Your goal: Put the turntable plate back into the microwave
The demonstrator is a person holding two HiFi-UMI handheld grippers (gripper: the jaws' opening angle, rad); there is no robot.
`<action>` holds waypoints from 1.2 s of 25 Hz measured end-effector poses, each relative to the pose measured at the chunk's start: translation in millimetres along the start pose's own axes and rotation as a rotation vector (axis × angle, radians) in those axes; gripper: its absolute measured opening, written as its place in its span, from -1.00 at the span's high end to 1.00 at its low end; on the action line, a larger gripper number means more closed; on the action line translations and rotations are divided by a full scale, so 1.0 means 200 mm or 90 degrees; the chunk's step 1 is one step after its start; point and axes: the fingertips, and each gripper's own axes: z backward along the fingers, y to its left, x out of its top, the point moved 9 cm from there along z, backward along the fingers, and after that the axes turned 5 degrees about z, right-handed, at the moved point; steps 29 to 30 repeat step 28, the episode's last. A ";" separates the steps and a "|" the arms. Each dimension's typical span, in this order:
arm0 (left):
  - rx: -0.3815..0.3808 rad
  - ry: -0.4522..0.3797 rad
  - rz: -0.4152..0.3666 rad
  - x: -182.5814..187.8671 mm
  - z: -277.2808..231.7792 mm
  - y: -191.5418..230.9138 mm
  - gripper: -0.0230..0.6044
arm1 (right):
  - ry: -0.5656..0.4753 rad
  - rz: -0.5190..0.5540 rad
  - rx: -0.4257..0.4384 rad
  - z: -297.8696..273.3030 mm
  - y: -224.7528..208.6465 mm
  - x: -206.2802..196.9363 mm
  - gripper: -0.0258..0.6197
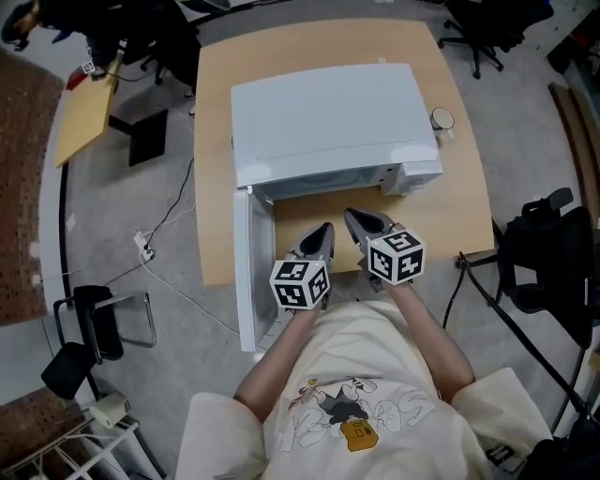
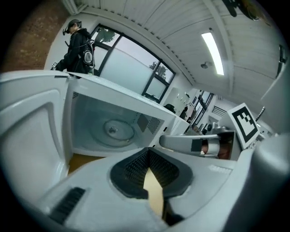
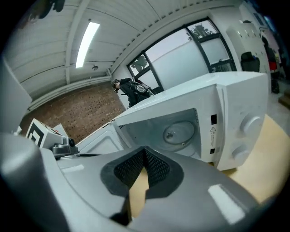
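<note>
- Grey floor (image 1: 141, 187) surrounds a light wooden bench (image 1: 217, 141), and a black office chair (image 1: 483, 28) stands beyond the bench's far right corner.
- We see a white microwave (image 1: 328, 112) on the bench. Its long side runs left to right in the head view and its opening faces us.
- Its door (image 1: 251, 281) hangs on the left side and is swung wide open, sticking out toward us past the bench's front edge.
- We find the turntable plate (image 2: 113, 130) inside the microwave, lying flat on the oven floor with its face up and a small hub at its middle. It is round, so it has no long axis to speak of.
- Our left hand-held gripper (image 1: 322, 232) is closed, its dark ribbed pads meeting at the tips with nothing between them.
- Our right hand-held gripper (image 1: 356, 220) is closed too and holds nothing.
- Both are side by side above the bare strip of bench in front of the opening. They point toward the oven and slightly downward, apart from the plate.
- A small round object (image 1: 442, 119) sits on the bench just beside the microwave's right end; we cannot tell what it is.
- Behind the microwave, the gripper views show a person (image 2: 77, 45) in dark clothes standing before tall windows (image 2: 131, 68), with a brick wall (image 3: 77, 113) off to one side.
</note>
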 end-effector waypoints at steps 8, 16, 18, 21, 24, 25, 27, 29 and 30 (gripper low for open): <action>-0.009 0.020 -0.017 0.01 0.00 0.03 0.93 | 0.021 0.077 -0.060 0.08 0.04 -0.13 0.90; -0.043 0.050 -0.045 -0.03 -0.01 0.04 0.93 | 0.018 0.079 -0.083 0.08 0.07 -0.14 0.91; -0.050 0.055 -0.043 -0.03 0.01 0.04 0.94 | 0.020 0.076 -0.080 0.07 0.10 -0.15 0.91; -0.057 0.063 -0.041 -0.03 0.01 0.03 0.93 | 0.020 0.079 -0.077 0.07 0.11 -0.14 0.91; -0.063 0.065 -0.040 -0.05 0.01 0.02 0.93 | 0.017 0.075 -0.081 0.09 0.11 -0.16 0.90; -0.064 0.064 -0.039 -0.06 0.01 0.02 0.93 | 0.016 0.073 -0.083 0.09 0.11 -0.17 0.90; -0.067 0.061 -0.037 -0.06 0.02 0.03 0.93 | 0.014 0.071 -0.085 0.10 0.12 -0.18 0.90; -0.068 0.059 -0.036 -0.06 0.02 0.03 0.93 | 0.013 0.071 -0.086 0.10 0.12 -0.18 0.91; -0.068 0.059 -0.036 -0.06 0.02 0.03 0.93 | 0.013 0.071 -0.086 0.10 0.12 -0.18 0.91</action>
